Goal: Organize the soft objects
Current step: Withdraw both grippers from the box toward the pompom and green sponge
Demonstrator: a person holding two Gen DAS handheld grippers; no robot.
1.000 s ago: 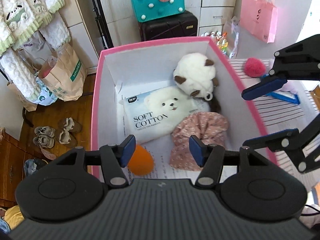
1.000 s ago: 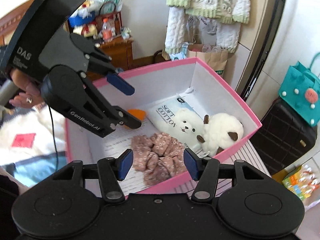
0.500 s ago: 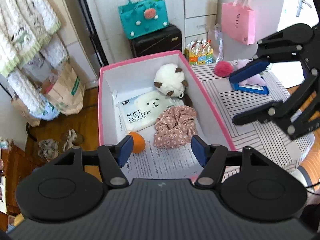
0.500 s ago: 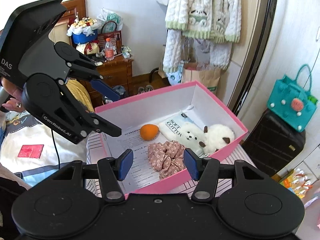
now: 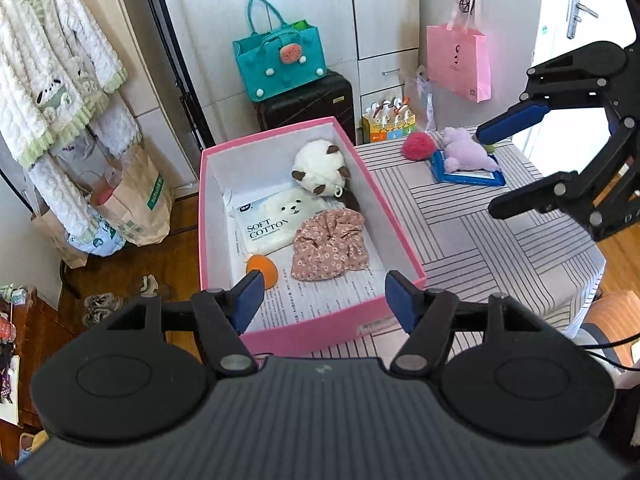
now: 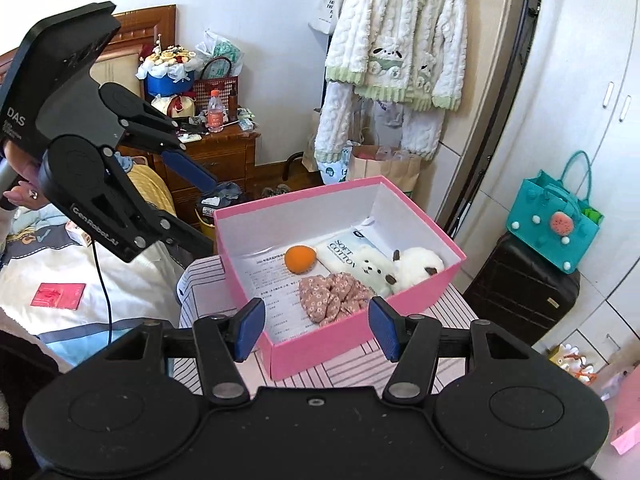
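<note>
Both grippers have pulled back and up from the box [image 5: 394, 236], which now looks smaller. The left gripper [image 5: 325, 298] has just been widening, nothing between its jaws; the right gripper [image 6: 316, 330] gapes empty too. In the box: scrunchie [image 5: 329, 245] centre, plush [image 5: 320, 168] at 12 o'clock, sponge [image 5: 264, 269] at 8.

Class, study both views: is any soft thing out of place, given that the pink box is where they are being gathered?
Yes. A red pompom and a purple plush sit outside the pink box, on the striped tablecloth; the plush lies on a blue-framed board. Nothing looks spilled or damaged.
</note>
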